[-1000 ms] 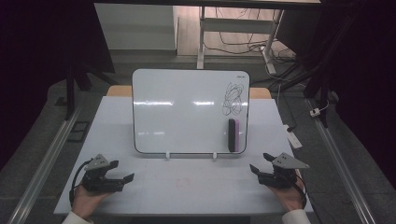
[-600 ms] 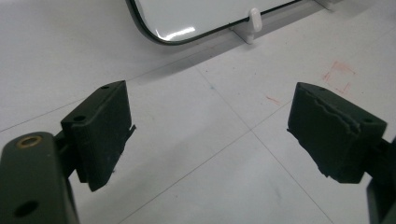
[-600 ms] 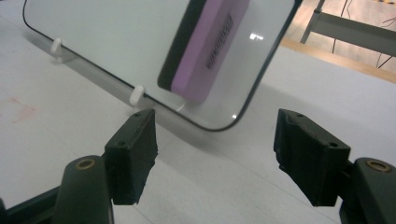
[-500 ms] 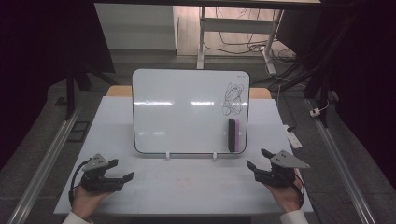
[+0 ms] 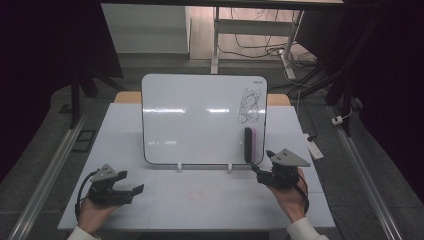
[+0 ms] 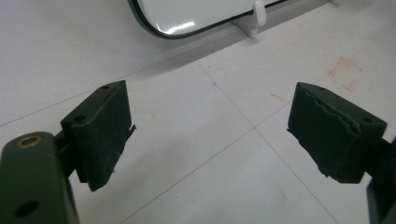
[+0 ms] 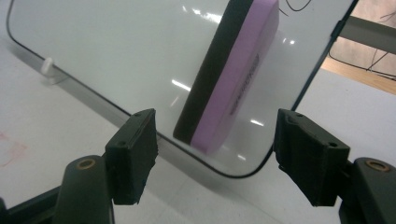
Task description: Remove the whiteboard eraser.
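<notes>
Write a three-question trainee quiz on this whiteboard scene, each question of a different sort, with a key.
1. True or false: the right gripper is clamped on the purple-and-black block eraser.
2. The black marker scribble sits in which corner of the white rectangular whiteboard? A upper right, B lower left, C upper left.
3. Fill in: the left gripper hangs with its jaws ___ over the white table.

Key: 1 false, its jaws stand open short of the eraser. 2 A. 3 open.
</notes>
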The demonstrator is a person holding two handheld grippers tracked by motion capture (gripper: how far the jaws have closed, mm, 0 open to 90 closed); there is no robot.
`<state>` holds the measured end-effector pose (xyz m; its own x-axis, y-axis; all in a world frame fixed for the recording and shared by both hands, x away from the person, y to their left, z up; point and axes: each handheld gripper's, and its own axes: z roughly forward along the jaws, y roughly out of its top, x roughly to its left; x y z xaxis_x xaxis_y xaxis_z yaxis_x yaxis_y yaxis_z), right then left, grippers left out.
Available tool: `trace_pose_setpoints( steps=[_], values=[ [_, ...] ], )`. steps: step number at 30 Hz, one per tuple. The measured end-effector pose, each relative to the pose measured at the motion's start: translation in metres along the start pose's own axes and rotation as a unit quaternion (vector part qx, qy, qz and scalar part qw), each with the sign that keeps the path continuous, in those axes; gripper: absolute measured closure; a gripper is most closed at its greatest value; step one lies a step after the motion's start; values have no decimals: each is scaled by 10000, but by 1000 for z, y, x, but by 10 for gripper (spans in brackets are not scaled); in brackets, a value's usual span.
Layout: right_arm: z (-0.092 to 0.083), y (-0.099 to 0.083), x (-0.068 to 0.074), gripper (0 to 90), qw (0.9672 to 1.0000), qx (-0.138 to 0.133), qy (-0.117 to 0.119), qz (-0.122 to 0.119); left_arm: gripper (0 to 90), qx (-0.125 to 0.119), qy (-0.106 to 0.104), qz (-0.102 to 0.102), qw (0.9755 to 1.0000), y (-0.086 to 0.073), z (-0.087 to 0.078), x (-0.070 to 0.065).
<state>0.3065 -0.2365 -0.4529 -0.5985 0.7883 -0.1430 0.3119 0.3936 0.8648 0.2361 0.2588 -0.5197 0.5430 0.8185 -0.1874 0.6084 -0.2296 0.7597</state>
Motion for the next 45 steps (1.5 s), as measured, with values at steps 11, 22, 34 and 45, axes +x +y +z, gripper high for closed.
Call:
trace_pose_setpoints(
  steps=[11,22,34,45],
  values=[
    [31,14,3,335,9990,44,-307,309,145,9,16,37,10000,-1,0,0],
    [42,12,13,483,9980,94,-524,329,145,44,39,79,10000,-1,2,-1],
    [40,13,14,630,9946,81,-822,621,143,47,100,107,9999,-2,1,0],
    [22,19,14,652,9959,-257,-652,579,143,38,107,82,9999,-2,0,0]
  ],
)
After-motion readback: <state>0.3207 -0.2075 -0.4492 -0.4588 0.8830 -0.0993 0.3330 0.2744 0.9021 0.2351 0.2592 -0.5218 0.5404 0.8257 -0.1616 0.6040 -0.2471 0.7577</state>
